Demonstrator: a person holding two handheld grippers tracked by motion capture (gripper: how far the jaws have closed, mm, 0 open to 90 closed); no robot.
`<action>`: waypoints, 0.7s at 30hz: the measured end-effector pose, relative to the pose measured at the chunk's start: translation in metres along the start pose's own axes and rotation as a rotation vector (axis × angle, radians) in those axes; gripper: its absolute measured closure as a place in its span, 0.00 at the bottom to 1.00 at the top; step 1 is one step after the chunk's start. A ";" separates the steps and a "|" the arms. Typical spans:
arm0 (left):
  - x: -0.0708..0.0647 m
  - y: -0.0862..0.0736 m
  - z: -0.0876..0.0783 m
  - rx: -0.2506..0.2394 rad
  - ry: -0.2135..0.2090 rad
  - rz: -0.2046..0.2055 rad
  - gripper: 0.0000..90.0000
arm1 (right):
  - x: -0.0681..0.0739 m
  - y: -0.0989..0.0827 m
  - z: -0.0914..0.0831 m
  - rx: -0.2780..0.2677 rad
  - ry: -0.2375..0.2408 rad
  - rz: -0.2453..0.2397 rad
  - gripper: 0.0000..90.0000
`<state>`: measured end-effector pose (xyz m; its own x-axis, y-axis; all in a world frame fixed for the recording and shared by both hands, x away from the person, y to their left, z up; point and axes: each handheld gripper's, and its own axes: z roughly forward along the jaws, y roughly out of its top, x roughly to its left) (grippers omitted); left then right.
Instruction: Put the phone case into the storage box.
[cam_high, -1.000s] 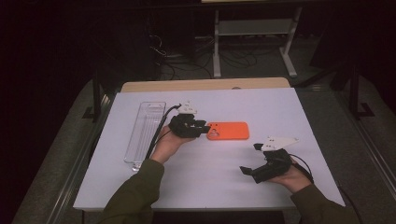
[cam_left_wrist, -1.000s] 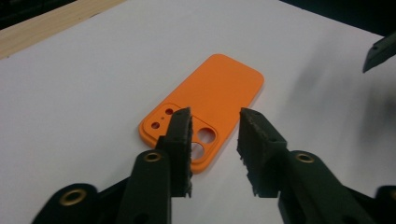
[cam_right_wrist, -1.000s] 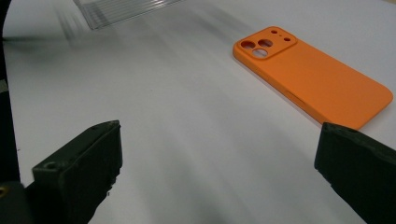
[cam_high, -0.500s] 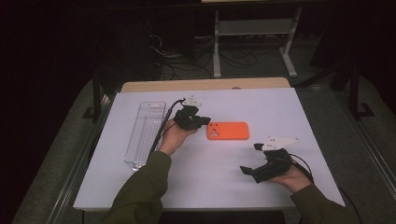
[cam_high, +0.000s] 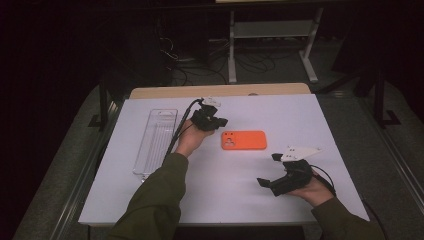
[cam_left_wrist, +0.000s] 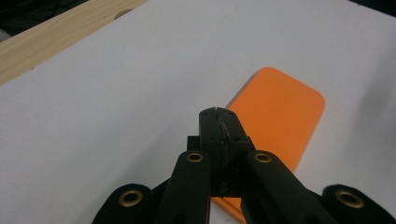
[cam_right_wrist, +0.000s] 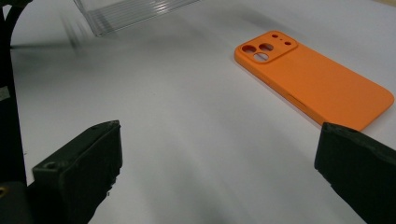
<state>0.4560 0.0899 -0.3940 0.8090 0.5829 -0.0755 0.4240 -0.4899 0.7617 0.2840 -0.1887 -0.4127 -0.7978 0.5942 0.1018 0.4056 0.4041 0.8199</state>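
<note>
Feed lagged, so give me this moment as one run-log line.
left claw: shut, empty, beside orange phone case | right claw: open, empty | clear tray: far left, untouched

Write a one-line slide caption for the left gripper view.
Left gripper, jaws shut on nothing, poised over the near end of the orange phone case lying flat on the white table.

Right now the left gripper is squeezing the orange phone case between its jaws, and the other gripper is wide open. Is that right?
Not quite. The left gripper is shut on nothing: the left gripper view shows its jaws pressed together above the orange phone case, with no part of it between them. The right gripper is wide open, as you said.
</note>
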 end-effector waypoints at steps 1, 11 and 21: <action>0.001 0.001 0.001 0.012 0.005 0.008 1.00 | 0.000 0.000 0.000 -0.003 -0.002 0.000 0.00; 0.010 0.001 0.028 0.099 0.040 0.065 1.00 | 0.000 -0.001 -0.001 -0.005 0.001 0.007 0.00; 0.019 -0.008 0.045 0.130 0.046 0.057 1.00 | -0.002 -0.002 -0.002 -0.012 0.005 0.015 0.00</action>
<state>0.4863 0.0751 -0.4304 0.8148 0.5797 -0.0026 0.4297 -0.6009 0.6740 0.2839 -0.1919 -0.4130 -0.7938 0.5969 0.1166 0.4123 0.3872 0.8247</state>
